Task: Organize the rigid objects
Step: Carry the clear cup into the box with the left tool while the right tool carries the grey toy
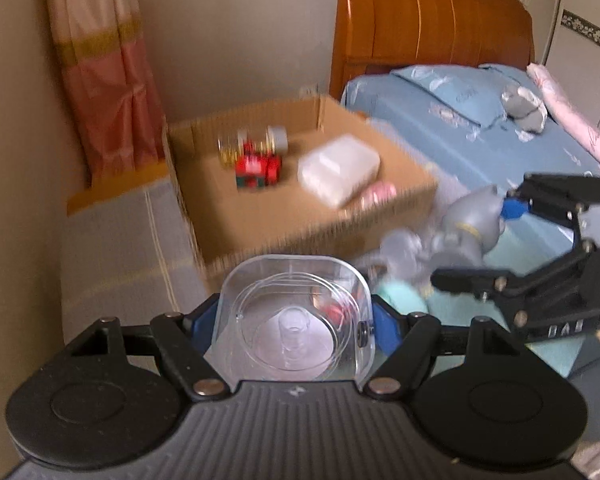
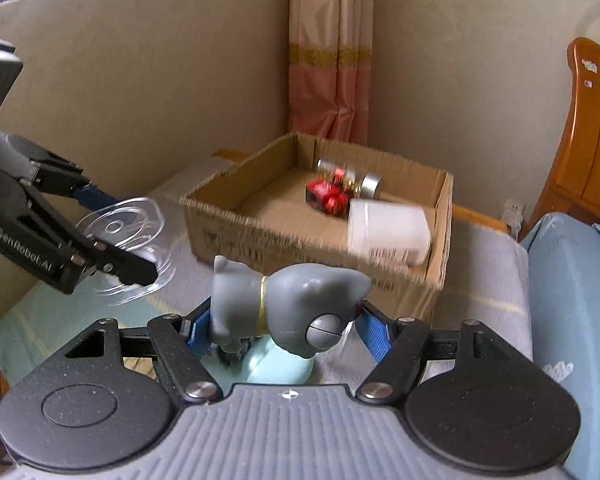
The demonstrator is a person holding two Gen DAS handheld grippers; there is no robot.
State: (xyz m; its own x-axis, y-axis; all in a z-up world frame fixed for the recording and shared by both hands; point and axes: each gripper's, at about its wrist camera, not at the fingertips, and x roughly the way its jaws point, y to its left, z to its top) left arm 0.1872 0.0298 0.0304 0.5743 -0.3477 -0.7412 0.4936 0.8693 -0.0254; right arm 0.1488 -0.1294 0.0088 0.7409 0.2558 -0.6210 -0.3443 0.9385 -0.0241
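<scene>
Holding a clear plastic case point(image 1: 294, 320) clamped in my left tool point(image 1: 296, 322) and a grey cat figurine point(image 2: 284, 308) in my right tool point(image 2: 284, 326), I judge both still bound for the cardboard box point(image 2: 260, 236), where a red toy point(image 2: 328, 194) and white container point(image 2: 388, 232) already lie.

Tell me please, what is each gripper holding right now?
Left gripper: closed on the clear plastic container.
Right gripper: closed on the grey cat figurine.

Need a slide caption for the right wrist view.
Right claw grips grey cat figurine before cardboard box.
</scene>
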